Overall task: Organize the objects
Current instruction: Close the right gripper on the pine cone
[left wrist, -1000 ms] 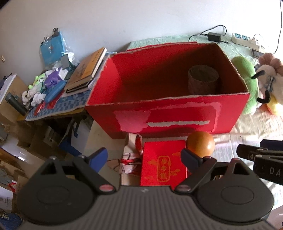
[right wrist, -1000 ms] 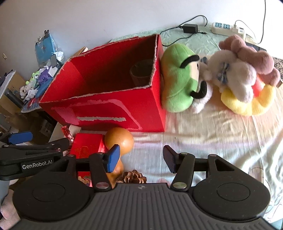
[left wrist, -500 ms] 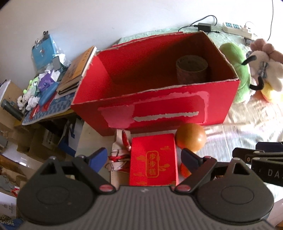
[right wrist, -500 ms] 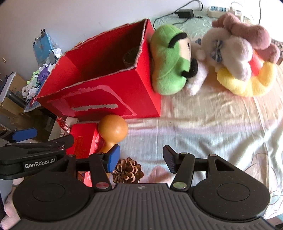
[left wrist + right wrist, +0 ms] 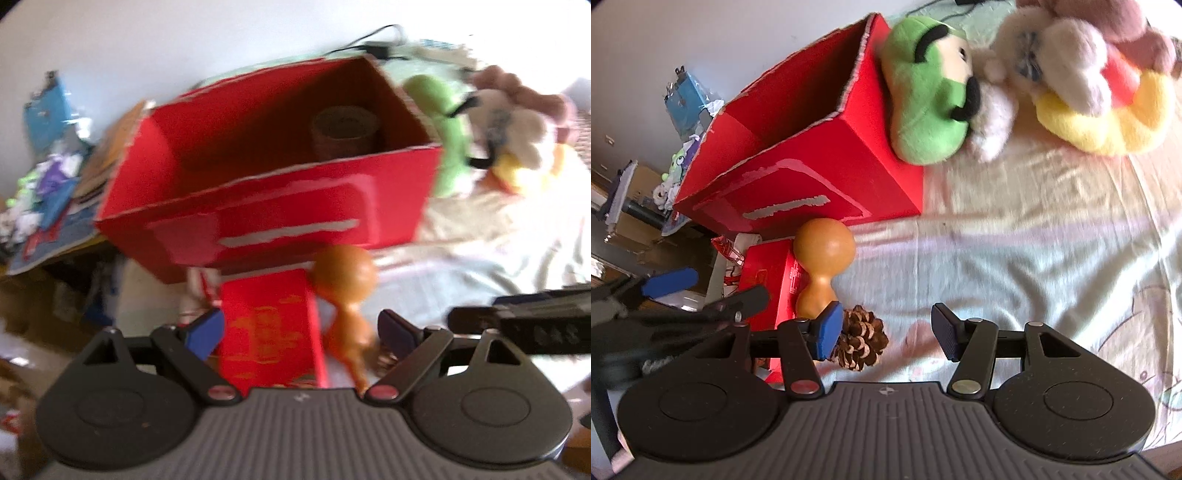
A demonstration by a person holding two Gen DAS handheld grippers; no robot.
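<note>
A big red cardboard box (image 5: 280, 206) (image 5: 798, 173) stands open on the bed, with a brown cylinder (image 5: 343, 129) in its far right corner. In front of it lie a flat red gift box (image 5: 269, 332) (image 5: 768, 284), an orange gourd (image 5: 343, 288) (image 5: 822, 258) and a pine cone (image 5: 860, 339). My left gripper (image 5: 301, 328) hangs open above the gift box and the gourd's neck, pads clear of both. My right gripper (image 5: 886, 332) is open too, its blue left pad just beside the pine cone.
Plush toys lie right of the box: a green one (image 5: 927, 96), a white one (image 5: 1052, 62) and a yellow one (image 5: 1108, 122). A cluttered side table (image 5: 48, 192) with books and small items stands left of the bed. The pale bedsheet (image 5: 1034, 258) stretches to the right.
Both grippers have dropped closer to the bed and tilted. The gift box and gourd now sit between the left fingers; the pine cone has come into full view by the right gripper.
</note>
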